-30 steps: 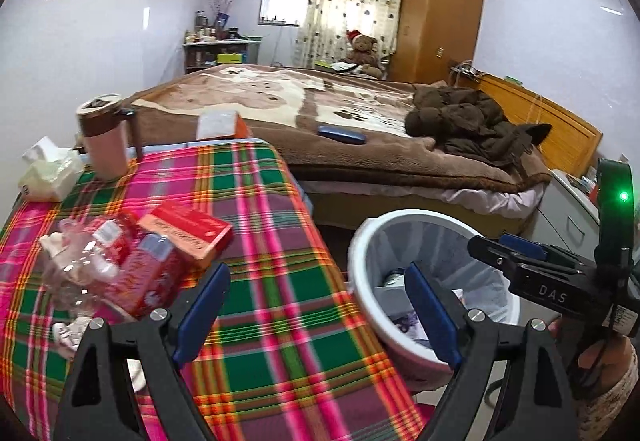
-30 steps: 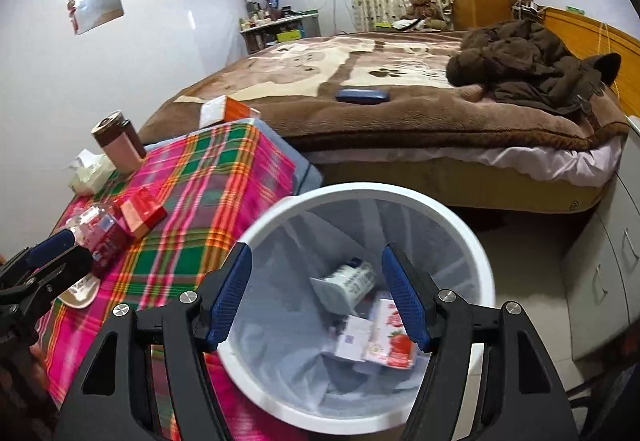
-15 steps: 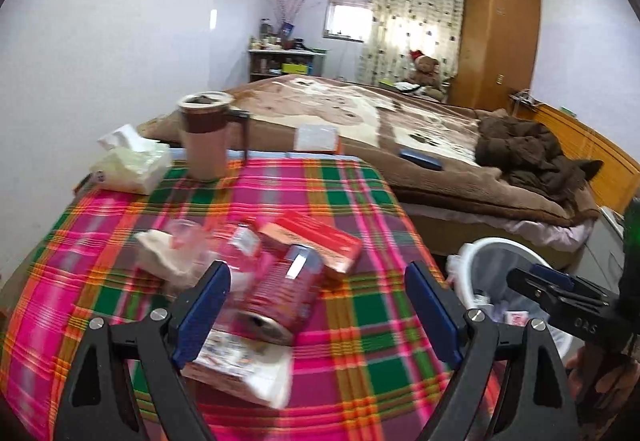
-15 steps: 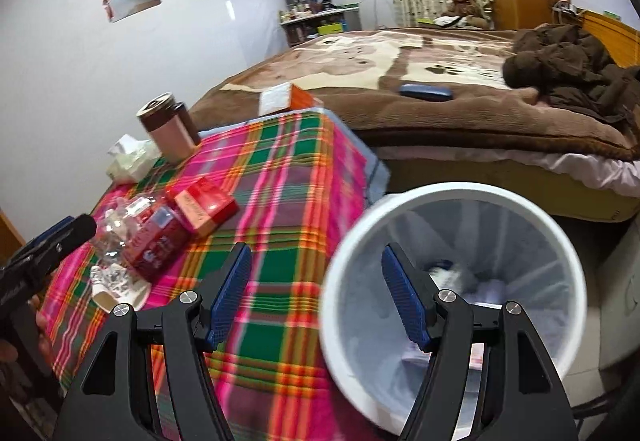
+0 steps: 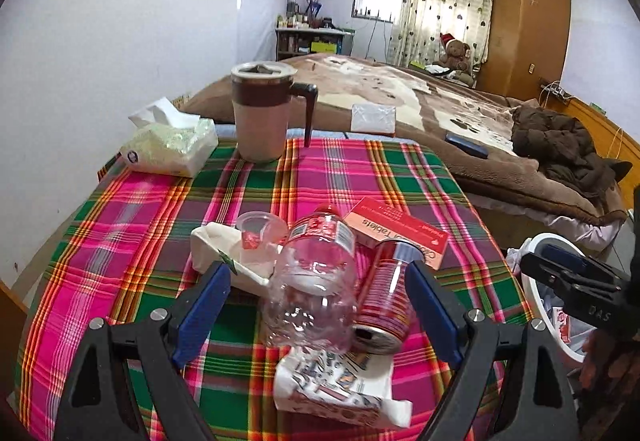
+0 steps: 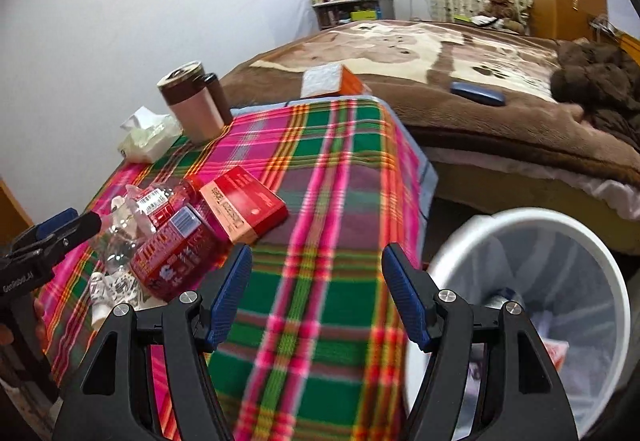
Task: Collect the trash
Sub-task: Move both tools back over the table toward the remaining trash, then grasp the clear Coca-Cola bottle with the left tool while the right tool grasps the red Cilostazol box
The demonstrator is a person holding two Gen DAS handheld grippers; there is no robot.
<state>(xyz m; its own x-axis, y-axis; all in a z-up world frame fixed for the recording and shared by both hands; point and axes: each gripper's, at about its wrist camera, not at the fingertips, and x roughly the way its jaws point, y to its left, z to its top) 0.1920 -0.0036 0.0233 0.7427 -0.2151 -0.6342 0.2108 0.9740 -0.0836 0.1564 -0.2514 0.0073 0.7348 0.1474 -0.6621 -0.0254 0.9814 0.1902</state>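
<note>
1. Left gripper (image 5: 318, 303): jaws spread wide, holding nothing. It is lined up on the trash pile, with the clear plastic bottle (image 5: 314, 281) and the red drink can (image 5: 386, 301) sitting between its fingers in view. My read: this is the approach-to-pick step, grasp not yet made.
2. Right gripper (image 6: 316, 295): also spread and empty, over the near edge of the plaid tablecloth (image 6: 320, 177), between the pile and the white trash bin (image 6: 600, 261). No target between its fingers.
3. Next move, as a judgement: left needs to settle on one item and close. Bottle and can lie touching side by side, so a centred close risks catching both or squeezing one out. The bottle is thin clear plastic and already looks dented; expect it to deform.
4. Rest of the pile, nearest first: printed wrapper (image 5: 340, 389) at the front edge, partly under the bottle and can; crumpled white paper (image 5: 224, 249) with a small clear plastic cup (image 5: 260, 231) on it; red tablet box (image 5: 396, 233) just behind the can.
5. The bin stands on the floor just beside the table's right edge. It is lined, with some packaging already inside.
6. Far end of the table: lidded mug (image 5: 262, 113) and tissue pack (image 5: 172, 141). Probably not trash; leave them.
</note>
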